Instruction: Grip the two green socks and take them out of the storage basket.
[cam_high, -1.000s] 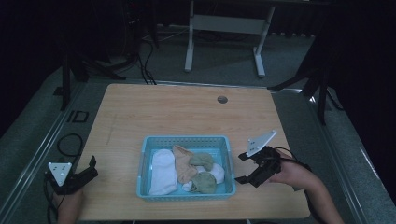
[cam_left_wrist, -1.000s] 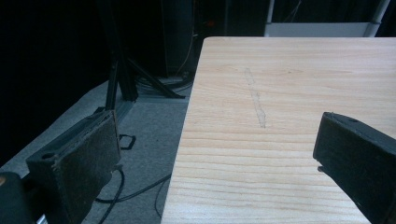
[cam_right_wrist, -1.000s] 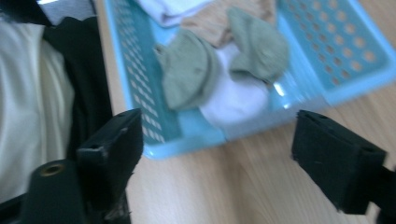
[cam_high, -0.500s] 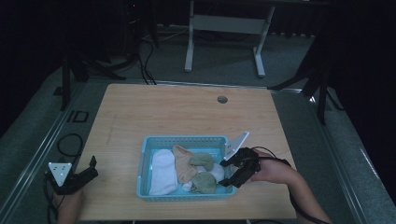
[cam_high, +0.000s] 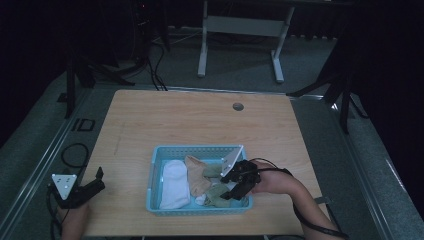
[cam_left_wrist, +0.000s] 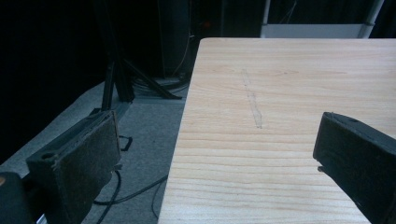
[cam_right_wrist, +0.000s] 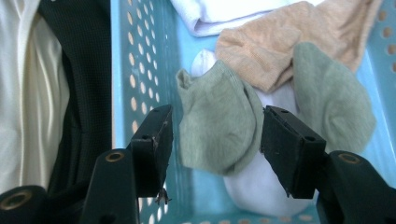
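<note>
A light blue basket (cam_high: 195, 149) stands near the table's front edge and holds a white sock (cam_high: 174, 184), a tan sock (cam_high: 196, 175) and green socks (cam_high: 217, 196). My right gripper (cam_high: 227, 187) reaches down into the basket's right end. In the right gripper view its jaws have just been closing and straddle a green sock (cam_right_wrist: 217, 126). The right pad is at the sock's edge and the left pad (cam_right_wrist: 156, 140) stands a little clear, so my right gripper (cam_right_wrist: 215, 135) is open. A second green sock (cam_right_wrist: 331, 98) lies beside a tan sock (cam_right_wrist: 299, 37). My left gripper (cam_high: 97, 180) rests open and empty at the table's front left corner.
The wooden table (cam_left_wrist: 280, 84) has a faint scratch and a round cable hole (cam_high: 238, 106) at the back. The basket's perforated wall (cam_right_wrist: 140, 56) stands close to my right gripper's left jaw. Cables lie on the floor (cam_high: 70, 150) left of the table.
My right gripper has moved left from beside the basket into its right end, sinking over the socks, and its jaws have narrowed around a green sock. The left gripper has stayed put.
</note>
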